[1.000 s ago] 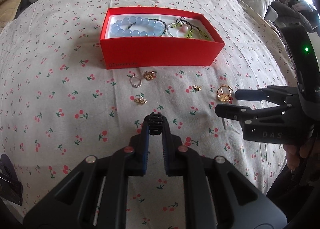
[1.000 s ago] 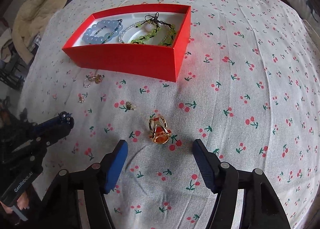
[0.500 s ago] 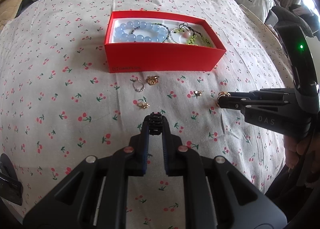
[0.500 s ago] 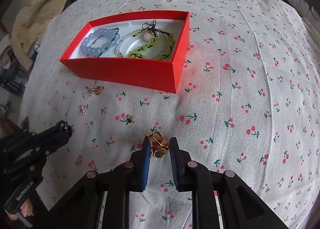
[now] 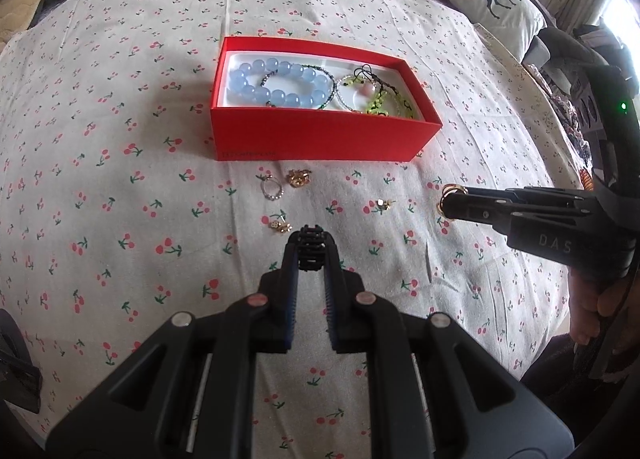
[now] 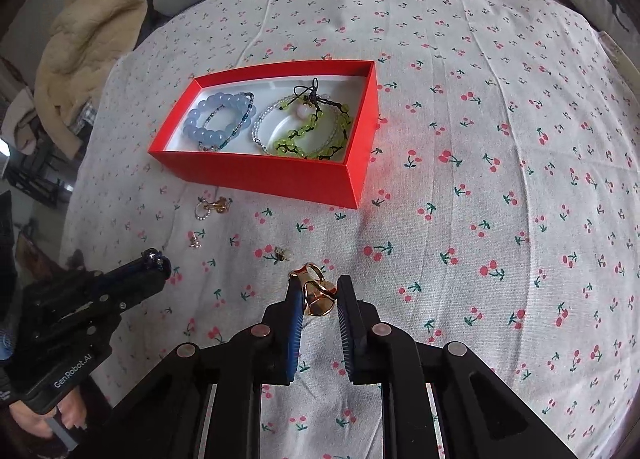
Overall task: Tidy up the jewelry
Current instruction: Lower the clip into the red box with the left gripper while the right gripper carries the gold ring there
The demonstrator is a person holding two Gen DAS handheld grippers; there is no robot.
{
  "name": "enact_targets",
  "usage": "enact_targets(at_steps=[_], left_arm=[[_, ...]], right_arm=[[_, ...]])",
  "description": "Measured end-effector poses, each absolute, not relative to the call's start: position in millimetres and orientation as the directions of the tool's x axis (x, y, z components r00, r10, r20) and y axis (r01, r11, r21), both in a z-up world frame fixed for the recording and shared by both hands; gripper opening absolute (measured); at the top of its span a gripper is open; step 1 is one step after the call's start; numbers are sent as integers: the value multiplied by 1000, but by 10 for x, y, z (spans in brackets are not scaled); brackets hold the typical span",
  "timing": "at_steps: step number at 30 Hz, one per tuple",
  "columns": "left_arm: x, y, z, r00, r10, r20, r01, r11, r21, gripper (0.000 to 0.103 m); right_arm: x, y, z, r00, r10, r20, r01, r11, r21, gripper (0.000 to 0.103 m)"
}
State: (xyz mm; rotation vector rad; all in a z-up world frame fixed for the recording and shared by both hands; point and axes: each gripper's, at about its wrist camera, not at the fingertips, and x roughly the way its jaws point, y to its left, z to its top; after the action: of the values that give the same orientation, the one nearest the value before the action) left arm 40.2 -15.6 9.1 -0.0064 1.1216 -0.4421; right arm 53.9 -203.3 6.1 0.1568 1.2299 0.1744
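Earrings [image 5: 298, 177] lie before red box [image 5: 320, 139]; right fingers [image 6: 318, 299] pinch gold ring [image 6: 316, 297], left fingers [image 5: 311, 249] closed on something black.

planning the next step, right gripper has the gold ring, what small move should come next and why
Probably carry the gold ring up and forward toward the red box. The right gripper is shut on the ring, which looks lifted off the cloth, and the box holding the bracelets lies open ahead. The left gripper, shut on something small and dark, stays off that path.
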Motion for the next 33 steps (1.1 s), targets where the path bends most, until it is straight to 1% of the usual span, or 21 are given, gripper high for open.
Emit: enact_targets(at_steps=[16, 23, 33], left_arm=[[687, -117, 399, 414, -410, -813, 311, 903, -297, 14], [854, -117, 473, 421, -433, -797, 325, 892, -313, 14], [1182, -94, 384, 421, -458, -783, 330, 881, -338, 14]], right_arm=[[672, -2083, 506, 427, 288, -857, -21, 951, 309, 17], [820, -2030, 537, 442, 296, -846, -15, 946, 324, 17], [1043, -1992, 462, 447, 286, -848, -5, 948, 318, 17]])
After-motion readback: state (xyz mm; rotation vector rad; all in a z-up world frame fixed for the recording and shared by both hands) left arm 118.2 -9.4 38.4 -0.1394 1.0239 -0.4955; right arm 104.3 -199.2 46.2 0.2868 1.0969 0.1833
